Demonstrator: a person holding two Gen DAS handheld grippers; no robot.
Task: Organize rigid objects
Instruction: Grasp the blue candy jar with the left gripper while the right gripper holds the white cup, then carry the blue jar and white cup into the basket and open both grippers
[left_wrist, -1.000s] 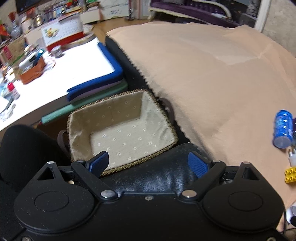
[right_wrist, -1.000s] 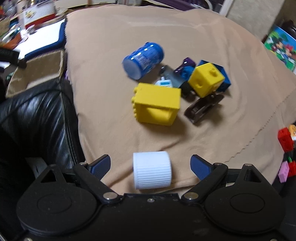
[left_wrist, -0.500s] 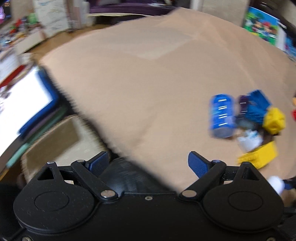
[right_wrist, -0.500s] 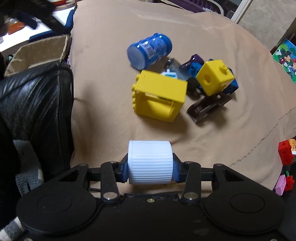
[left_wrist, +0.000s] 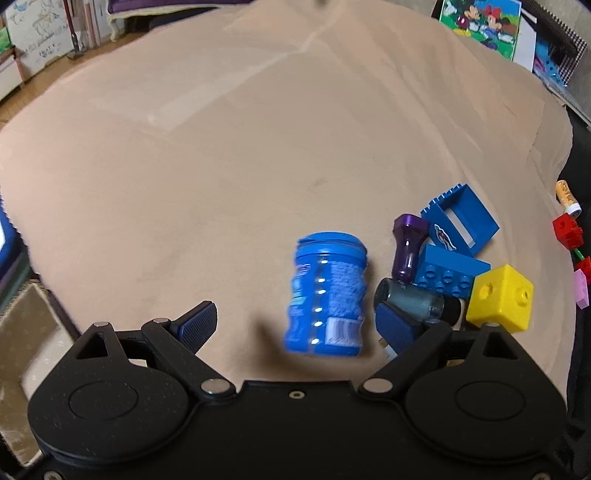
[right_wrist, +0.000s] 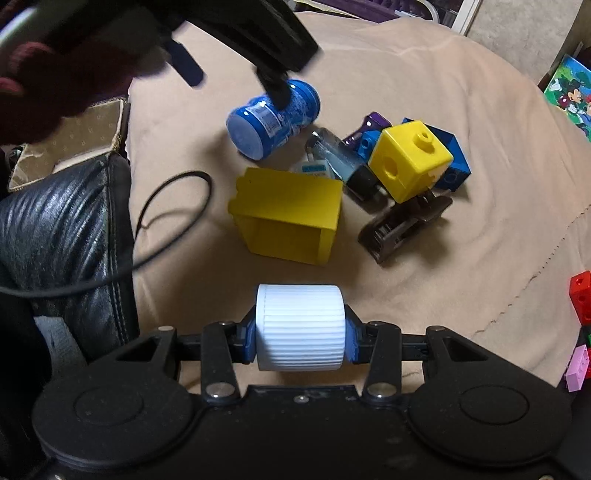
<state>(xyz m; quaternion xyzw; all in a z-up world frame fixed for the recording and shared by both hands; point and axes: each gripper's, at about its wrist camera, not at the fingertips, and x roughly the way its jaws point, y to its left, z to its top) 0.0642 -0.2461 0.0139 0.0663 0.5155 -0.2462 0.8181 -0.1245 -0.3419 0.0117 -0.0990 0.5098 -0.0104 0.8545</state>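
My right gripper (right_wrist: 300, 326) is shut on a white ribbed cap (right_wrist: 300, 325), held just above the tan blanket (right_wrist: 424, 74). My left gripper (left_wrist: 295, 325) is open, its fingers either side of a blue can (left_wrist: 327, 295) lying on the blanket; the can also shows in the right wrist view (right_wrist: 273, 118), with the left gripper over it. To the right lies a pile: a yellow cube (right_wrist: 410, 160), a hollow yellow block (right_wrist: 288, 216), blue bricks (left_wrist: 450, 273), a purple bottle (left_wrist: 408, 245), a glass bottle (right_wrist: 338, 157) and a dark clip (right_wrist: 402, 225).
A lined wicker basket (right_wrist: 85, 136) stands at the left behind a black leather cushion (right_wrist: 62, 229). A black cable (right_wrist: 173, 218) loops over the blanket's left edge. Small red and pink bricks (right_wrist: 581, 299) lie on the floor to the right.
My left gripper swung from over the basket to the blue can. My right gripper closed on the white cap and lifted it slightly.
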